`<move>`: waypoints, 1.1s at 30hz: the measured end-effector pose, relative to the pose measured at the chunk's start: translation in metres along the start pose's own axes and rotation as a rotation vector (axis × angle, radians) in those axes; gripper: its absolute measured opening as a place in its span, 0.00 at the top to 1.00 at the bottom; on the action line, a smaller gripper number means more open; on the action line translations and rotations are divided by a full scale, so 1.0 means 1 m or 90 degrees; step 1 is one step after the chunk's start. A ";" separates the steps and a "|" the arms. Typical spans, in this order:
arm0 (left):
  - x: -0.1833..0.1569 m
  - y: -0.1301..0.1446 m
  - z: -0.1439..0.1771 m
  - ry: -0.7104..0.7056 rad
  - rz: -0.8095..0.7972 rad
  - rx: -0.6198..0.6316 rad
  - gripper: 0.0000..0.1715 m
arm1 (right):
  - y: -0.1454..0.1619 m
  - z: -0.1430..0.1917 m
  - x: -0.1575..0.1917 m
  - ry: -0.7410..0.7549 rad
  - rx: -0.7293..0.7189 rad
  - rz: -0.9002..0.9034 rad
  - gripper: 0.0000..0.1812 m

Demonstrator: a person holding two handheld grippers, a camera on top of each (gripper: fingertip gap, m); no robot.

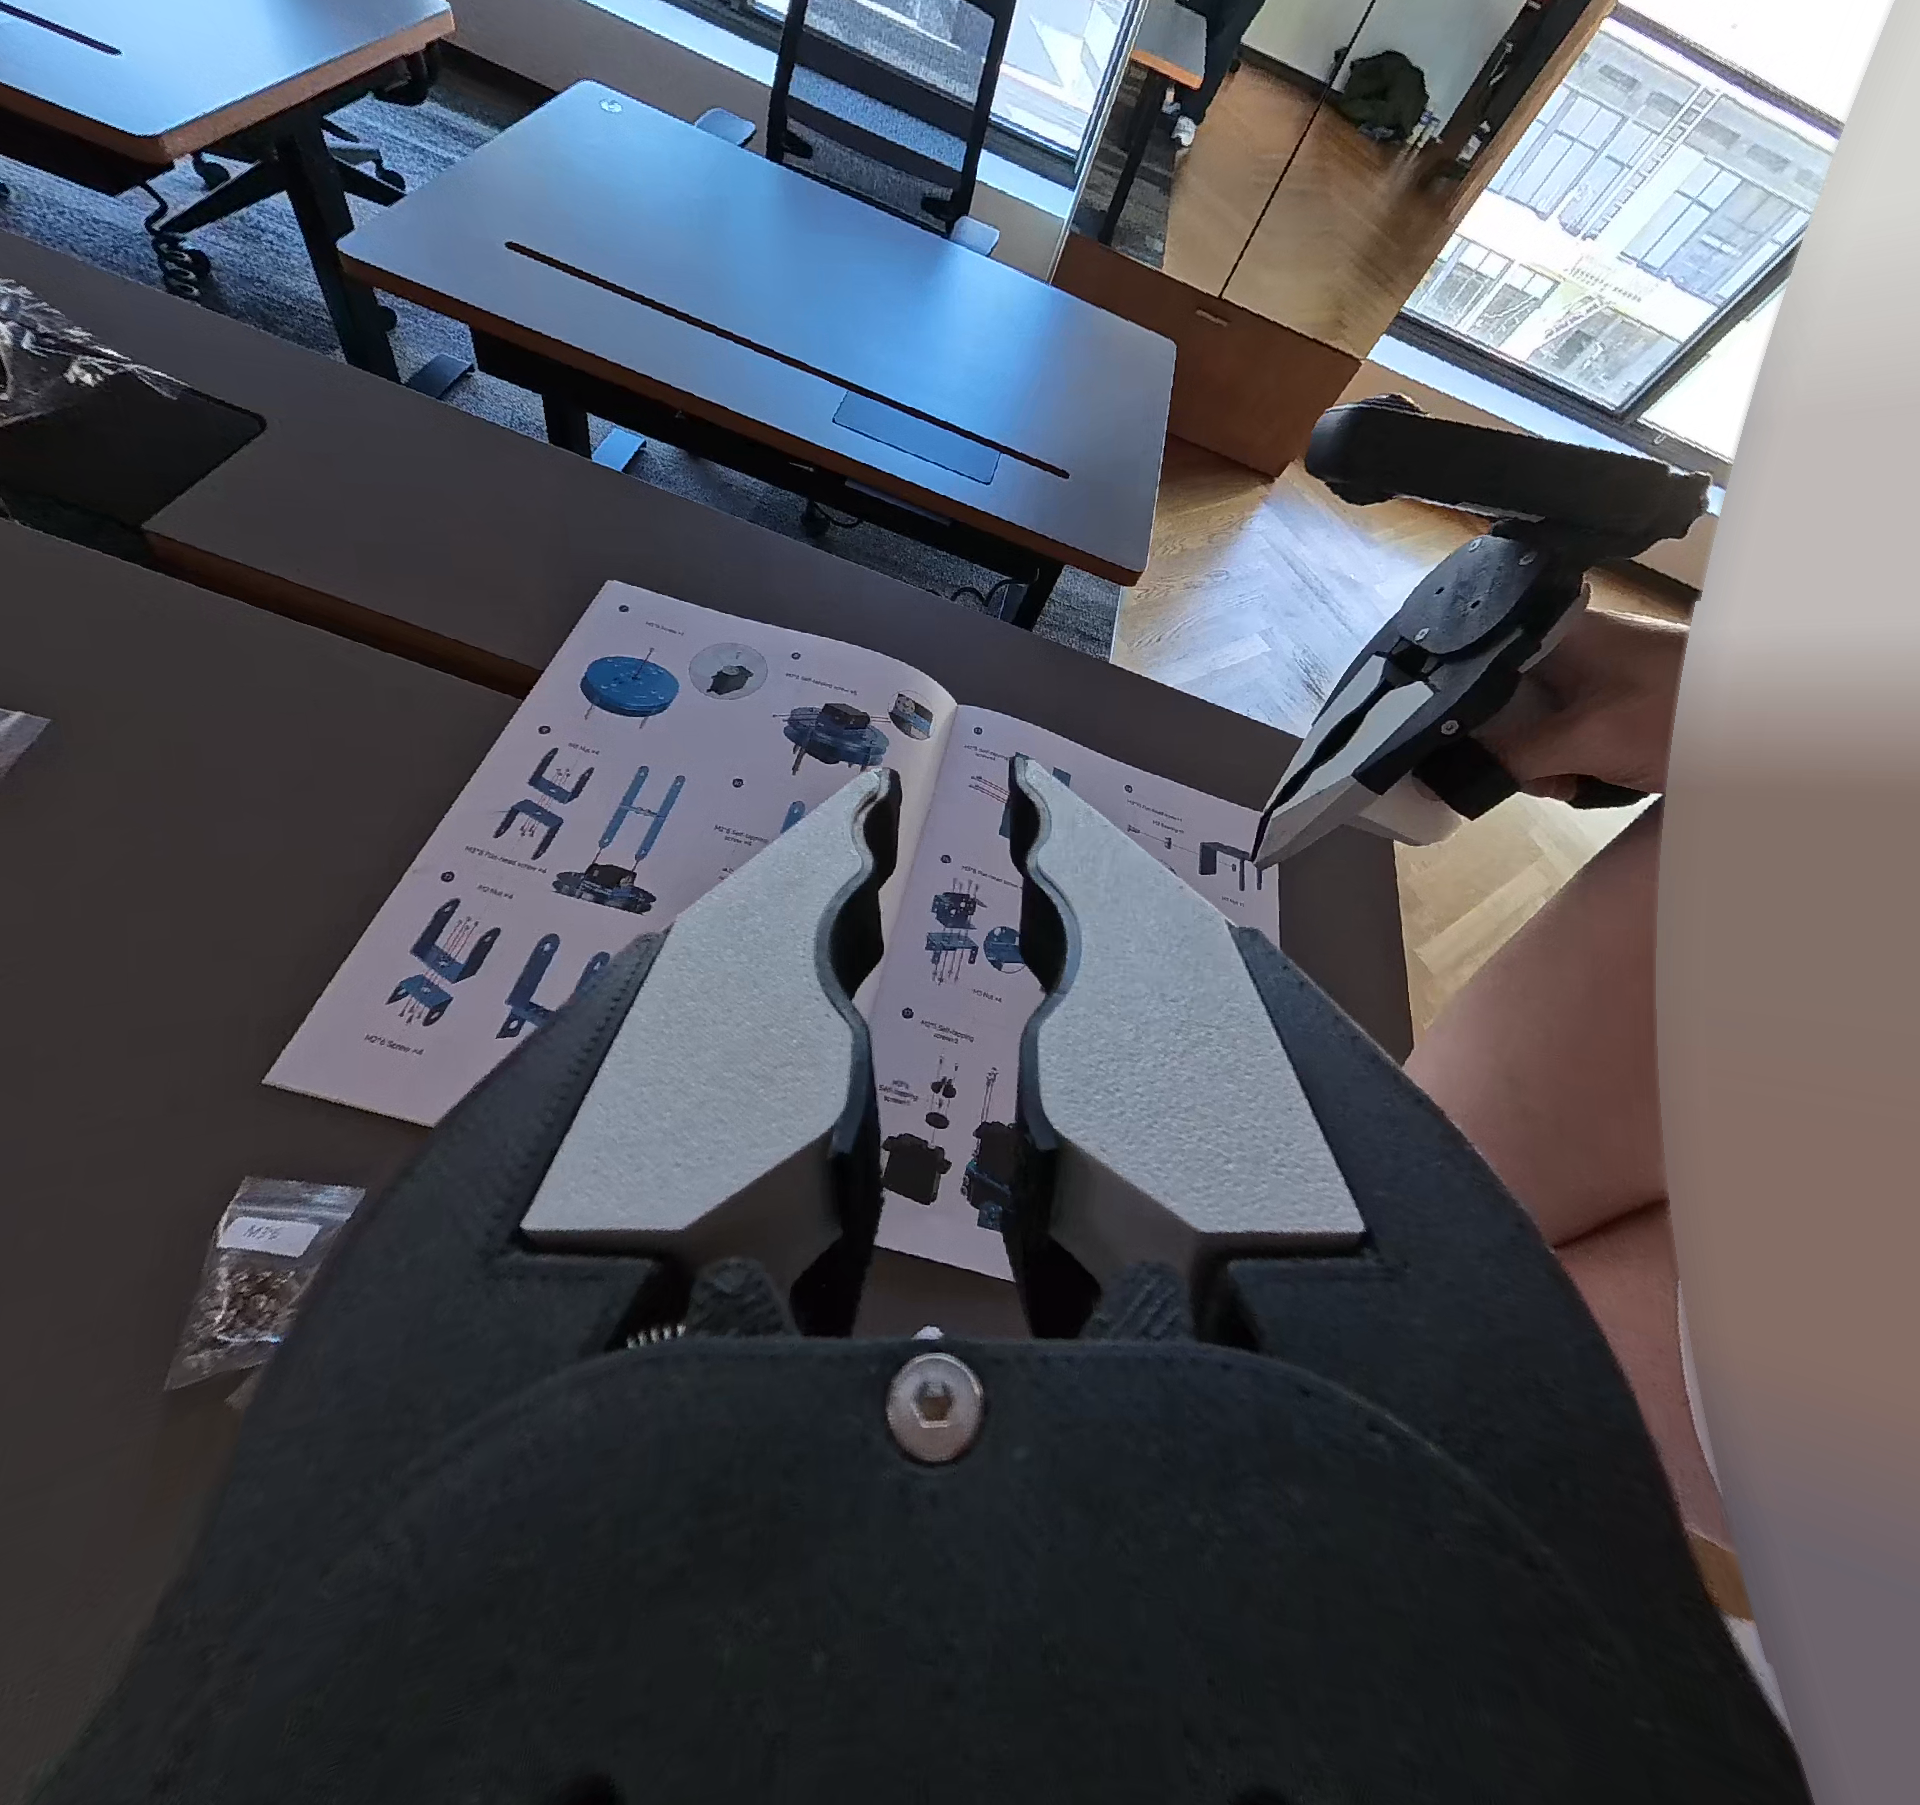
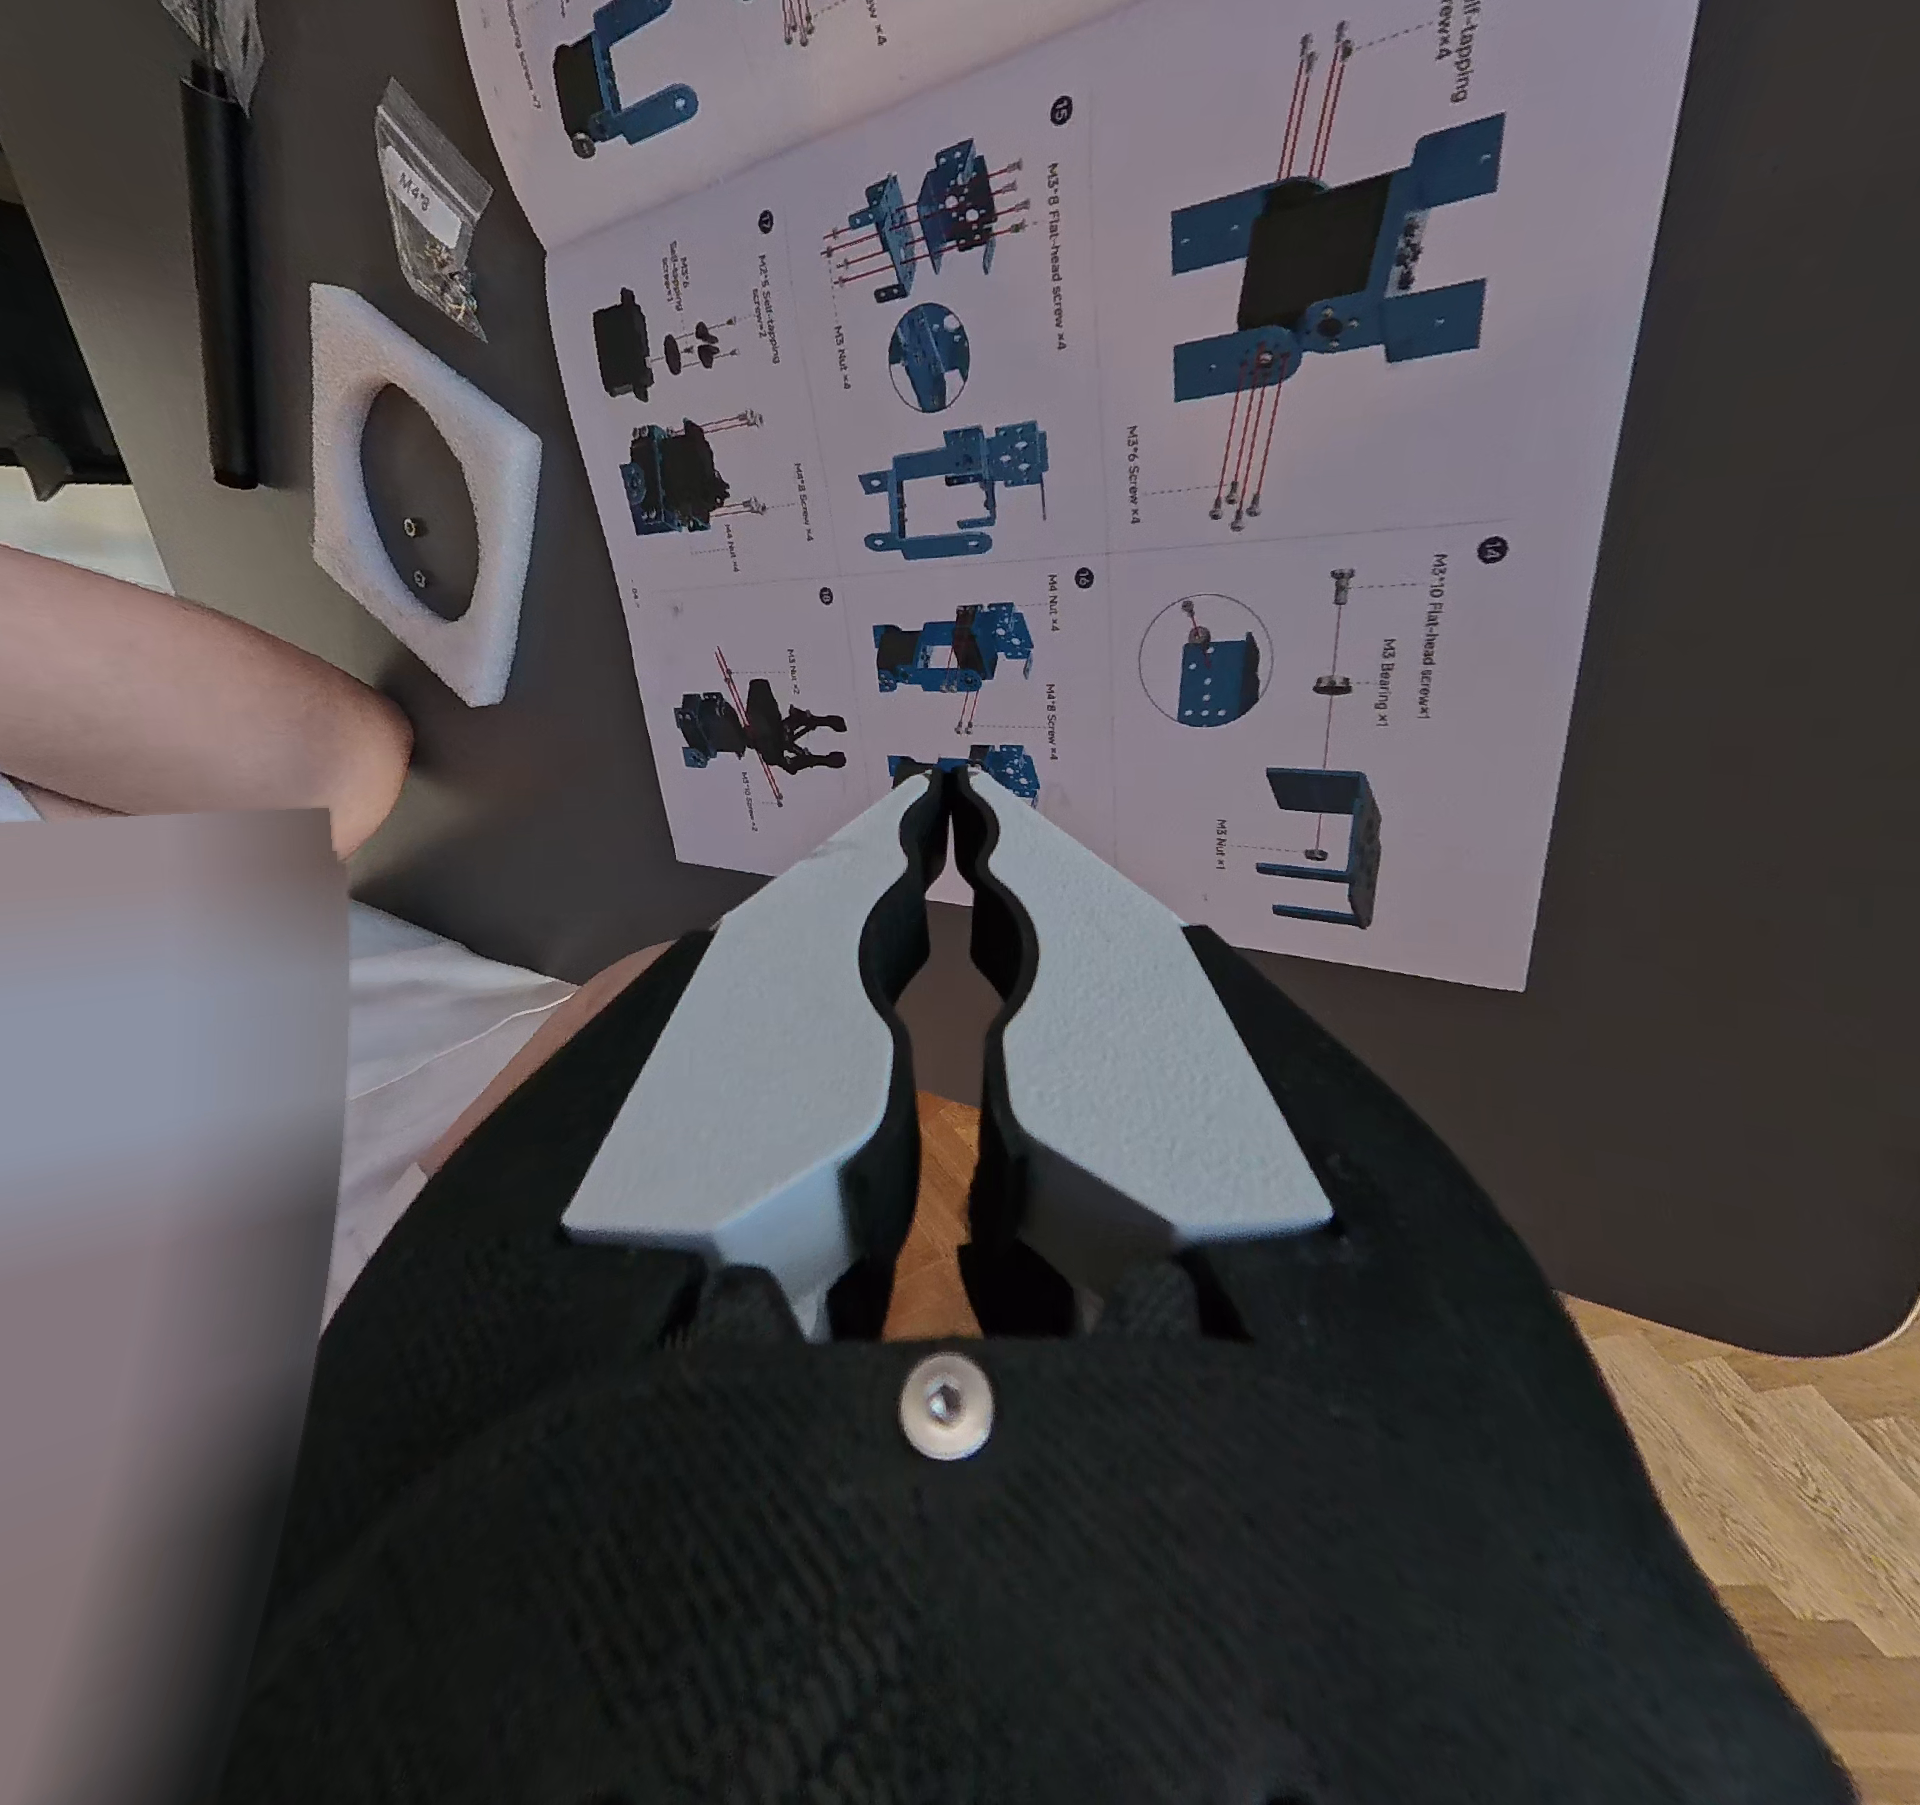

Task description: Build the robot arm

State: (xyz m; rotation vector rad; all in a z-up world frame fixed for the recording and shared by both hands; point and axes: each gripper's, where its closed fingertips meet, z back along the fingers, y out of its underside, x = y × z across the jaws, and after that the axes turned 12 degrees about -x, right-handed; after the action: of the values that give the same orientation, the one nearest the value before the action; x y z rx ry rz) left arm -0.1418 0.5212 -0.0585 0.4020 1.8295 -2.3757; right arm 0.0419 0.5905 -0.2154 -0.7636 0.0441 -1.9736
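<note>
An open instruction booklet (image 1: 665, 820) with blue part drawings lies flat on a dark table (image 1: 187, 924). My left gripper (image 1: 953, 785) is open by a narrow gap, empty, and hovers above the booklet's middle fold. My right gripper (image 1: 1260, 856) comes in from the right, shut, with its tip at the right page's outer edge. In the right wrist view the right gripper (image 2: 943, 781) has its fingertips pressed together over the booklet (image 2: 1299, 467) near its nearest edge. I cannot tell whether the tip touches the paper.
A small plastic bag of screws (image 1: 260, 1277) lies left of my left gripper. Left of the booklet are a white foam square with a round hole (image 2: 416, 498), another screw bag (image 2: 431, 217) and a black rod (image 2: 223, 301). A person's arm (image 2: 208, 675) rests at the table edge. Desks (image 1: 779, 321) and a chair (image 1: 894, 41) stand beyond. Across from one pair of fingers to the other is roughly 25 centimetres.
</note>
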 end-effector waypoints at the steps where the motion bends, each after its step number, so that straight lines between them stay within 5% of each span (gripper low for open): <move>1: 0.001 -0.001 0.002 -0.005 -0.002 -0.004 0.88 | 0.000 0.000 0.001 -0.004 -0.001 0.003 1.00; 6: 0.028 -0.002 0.024 -0.100 -0.022 -0.001 0.86 | 0.001 0.002 -0.002 -0.006 -0.012 -0.004 1.00; 23: 0.043 -0.027 0.054 -0.105 0.023 -0.103 0.88 | -0.002 -0.004 0.003 0.007 0.020 0.016 1.00; 33: 0.052 -0.090 0.114 -0.164 0.010 -0.387 0.87 | -0.003 -0.004 0.004 0.012 0.023 0.021 1.00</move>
State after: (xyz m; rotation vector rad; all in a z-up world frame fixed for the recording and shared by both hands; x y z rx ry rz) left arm -0.2304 0.4387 0.0376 0.0383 2.2545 -1.6357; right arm 0.0363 0.5873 -0.2160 -0.7176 0.0318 -1.9458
